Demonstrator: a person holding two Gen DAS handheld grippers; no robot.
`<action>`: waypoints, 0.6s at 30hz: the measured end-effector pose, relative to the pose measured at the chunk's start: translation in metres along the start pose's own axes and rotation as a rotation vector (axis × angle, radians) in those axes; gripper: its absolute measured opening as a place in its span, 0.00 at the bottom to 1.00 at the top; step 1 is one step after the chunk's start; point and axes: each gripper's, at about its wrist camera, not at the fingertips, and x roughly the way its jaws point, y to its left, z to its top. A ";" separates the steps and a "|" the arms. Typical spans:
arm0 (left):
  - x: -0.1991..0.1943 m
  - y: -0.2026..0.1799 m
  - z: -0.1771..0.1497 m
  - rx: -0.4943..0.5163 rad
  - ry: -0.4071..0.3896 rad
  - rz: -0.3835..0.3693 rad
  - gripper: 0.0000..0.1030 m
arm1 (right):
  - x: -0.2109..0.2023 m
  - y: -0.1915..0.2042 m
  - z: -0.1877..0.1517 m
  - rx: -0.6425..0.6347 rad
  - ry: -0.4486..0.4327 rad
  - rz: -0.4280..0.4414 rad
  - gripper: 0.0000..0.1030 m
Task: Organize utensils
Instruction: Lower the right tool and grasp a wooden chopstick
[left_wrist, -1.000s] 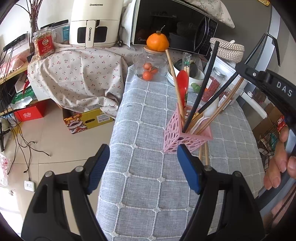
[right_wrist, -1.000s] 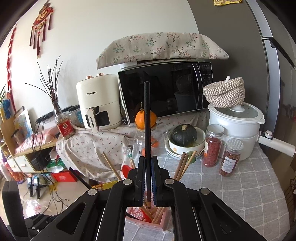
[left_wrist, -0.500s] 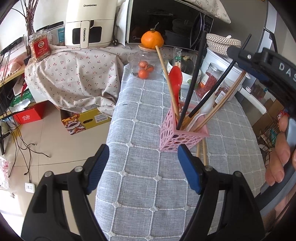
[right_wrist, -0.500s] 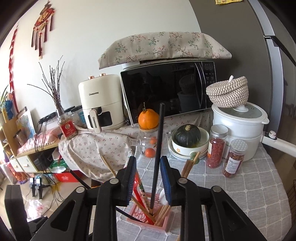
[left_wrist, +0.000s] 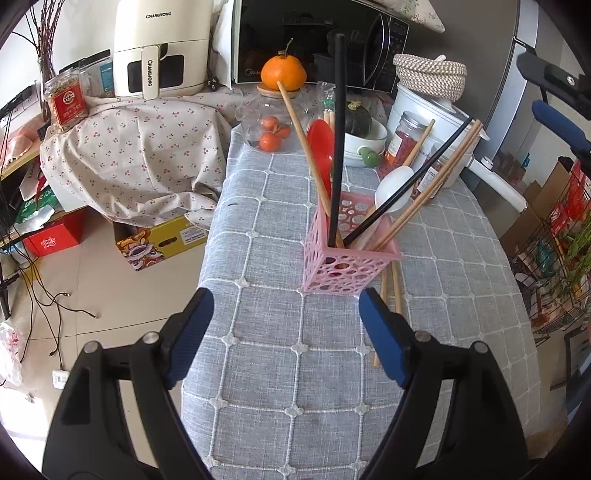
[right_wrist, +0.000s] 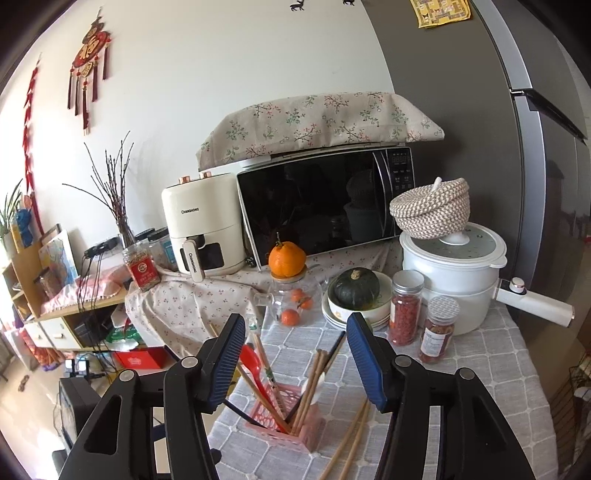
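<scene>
A pink perforated utensil holder (left_wrist: 351, 258) stands on the grey checked tablecloth (left_wrist: 295, 369). It holds black chopsticks (left_wrist: 337, 147), wooden chopsticks, a red spoon (left_wrist: 320, 151) and a white spoon (left_wrist: 392, 186). Two wooden chopsticks (left_wrist: 388, 306) lie on the cloth beside it. My left gripper (left_wrist: 286, 334) is open and empty, just in front of the holder. My right gripper (right_wrist: 295, 363) is open and empty, above the holder (right_wrist: 286, 428), with the loose chopsticks (right_wrist: 349, 443) below it.
At the table's back stand a glass pot with an orange (left_wrist: 282, 74), a bowl with a pumpkin (right_wrist: 356, 286), two jars (right_wrist: 404, 306), a white cooker (right_wrist: 454, 277), a microwave (right_wrist: 325, 206) and an air fryer (left_wrist: 159, 48). Boxes and cables lie on the floor at left.
My right gripper opened and let go of the black chopstick, which now stands in the holder. The right gripper then rose and drew back. My left gripper stayed open.
</scene>
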 end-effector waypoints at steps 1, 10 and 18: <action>0.001 -0.001 0.000 -0.003 0.007 -0.003 0.79 | -0.004 -0.005 -0.002 0.004 0.005 -0.008 0.60; 0.018 -0.005 -0.009 -0.051 0.099 -0.037 0.82 | -0.001 -0.066 -0.039 0.085 0.126 -0.092 0.69; 0.031 -0.019 -0.012 -0.038 0.146 -0.041 0.83 | 0.029 -0.096 -0.078 0.106 0.271 -0.145 0.72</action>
